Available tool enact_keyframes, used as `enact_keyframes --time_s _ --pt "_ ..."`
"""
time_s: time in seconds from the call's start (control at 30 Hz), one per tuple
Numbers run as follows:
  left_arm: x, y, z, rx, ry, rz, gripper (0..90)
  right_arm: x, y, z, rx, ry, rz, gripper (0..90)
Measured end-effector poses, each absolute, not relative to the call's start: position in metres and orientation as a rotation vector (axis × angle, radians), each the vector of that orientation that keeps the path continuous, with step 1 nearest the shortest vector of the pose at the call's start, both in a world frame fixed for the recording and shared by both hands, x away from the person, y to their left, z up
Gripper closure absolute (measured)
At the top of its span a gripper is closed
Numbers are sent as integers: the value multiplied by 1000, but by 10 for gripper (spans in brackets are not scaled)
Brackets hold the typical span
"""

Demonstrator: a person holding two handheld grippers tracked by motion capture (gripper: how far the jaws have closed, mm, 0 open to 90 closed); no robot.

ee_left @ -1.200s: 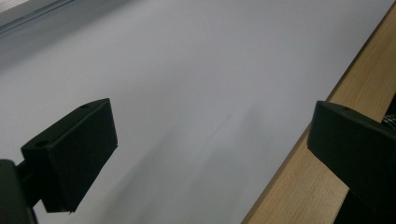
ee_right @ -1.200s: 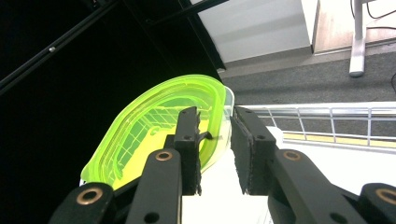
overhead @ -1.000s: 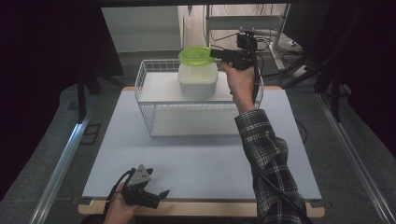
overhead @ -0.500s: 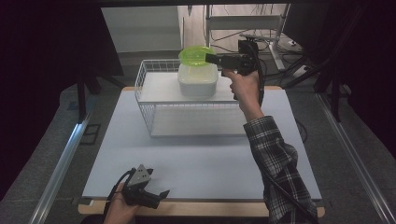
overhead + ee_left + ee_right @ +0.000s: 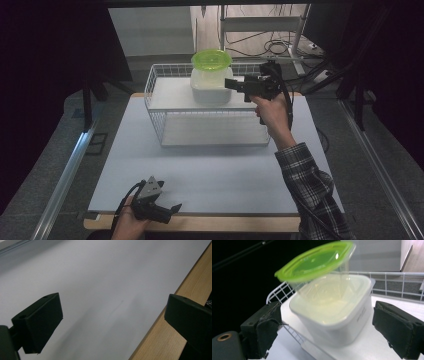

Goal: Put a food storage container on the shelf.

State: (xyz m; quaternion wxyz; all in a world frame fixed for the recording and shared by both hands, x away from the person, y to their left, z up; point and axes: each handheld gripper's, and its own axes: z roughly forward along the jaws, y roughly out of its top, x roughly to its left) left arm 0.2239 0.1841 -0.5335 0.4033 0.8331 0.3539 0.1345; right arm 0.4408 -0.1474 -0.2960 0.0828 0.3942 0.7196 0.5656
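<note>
A clear tub with a green lid (image 5: 211, 59) (image 5: 317, 262) rests on top of a white lidded container (image 5: 211, 89) (image 5: 332, 315), which stands on the white top of a wire basket (image 5: 155, 107). In the right gripper view the green-lidded tub looks tilted. My right gripper (image 5: 228, 83) (image 5: 328, 322) points left at the white container's right side. Its jaws have just been opening and stand wide, the container ahead between them and untouched. My left gripper (image 5: 174, 209) (image 5: 112, 307) lies open and empty near the table's front edge.
The basket (image 5: 387, 282) stands at the back middle of the pale table mat (image 5: 200, 175). A wooden table edge (image 5: 160, 335) runs just beside the left gripper. Metal rails run along both sides of the table, with cables and a rack behind.
The right gripper has let go of the green-lidded tub, opened, and drawn back to the right and down to the white container's level. The left gripper has stayed put.
</note>
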Motion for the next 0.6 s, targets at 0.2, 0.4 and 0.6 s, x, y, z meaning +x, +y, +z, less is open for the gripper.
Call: enact_keyframes --time_s 0.2,0.4,0.6 --pt "224 185 -534 2104 895 339 15 428 -152 -308 1141 2182 1668 70" --pt "224 185 -534 2104 896 339 15 414 -154 -321 1097 2214 1638 60" --pt "224 185 -534 2107 896 341 15 400 -155 -337 1052 2245 1604 57"
